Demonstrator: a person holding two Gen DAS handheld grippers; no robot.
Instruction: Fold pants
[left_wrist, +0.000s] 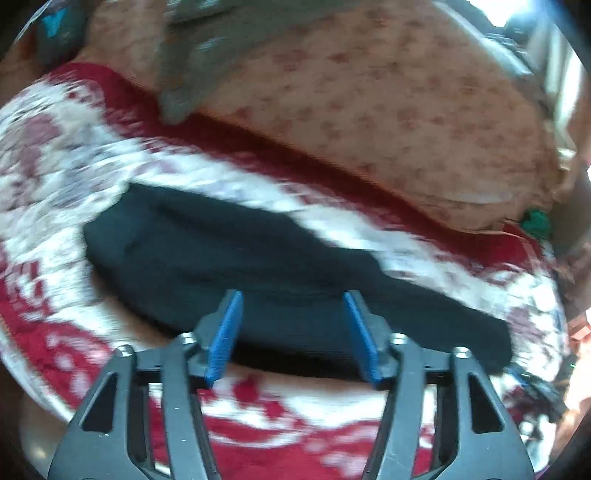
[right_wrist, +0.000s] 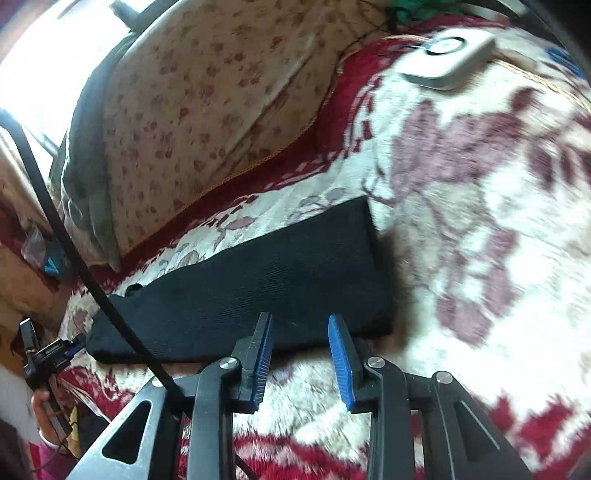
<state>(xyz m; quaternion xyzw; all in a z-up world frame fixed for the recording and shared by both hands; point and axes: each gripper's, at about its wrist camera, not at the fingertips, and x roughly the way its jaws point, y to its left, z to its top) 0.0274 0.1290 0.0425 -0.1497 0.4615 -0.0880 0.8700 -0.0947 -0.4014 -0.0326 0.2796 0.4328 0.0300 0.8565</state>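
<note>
The black pants (left_wrist: 266, 266) lie folded into a long narrow strip on a red and white floral blanket (left_wrist: 66, 155). My left gripper (left_wrist: 291, 299) is open and empty, its blue pads over the strip's near edge. In the right wrist view the pants (right_wrist: 266, 273) show as a flat strip with a square end at the right. My right gripper (right_wrist: 300, 319) is open and empty, its fingertips at the strip's near edge close to that end. The left gripper (right_wrist: 48, 354) also shows at the far left of the right wrist view.
A cream floral pillow (left_wrist: 369, 103) lies behind the blanket, with a grey cloth (left_wrist: 207, 62) on it. A white square device (right_wrist: 448, 55) sits on the blanket at the far right. A black cable (right_wrist: 74, 258) crosses the right wrist view.
</note>
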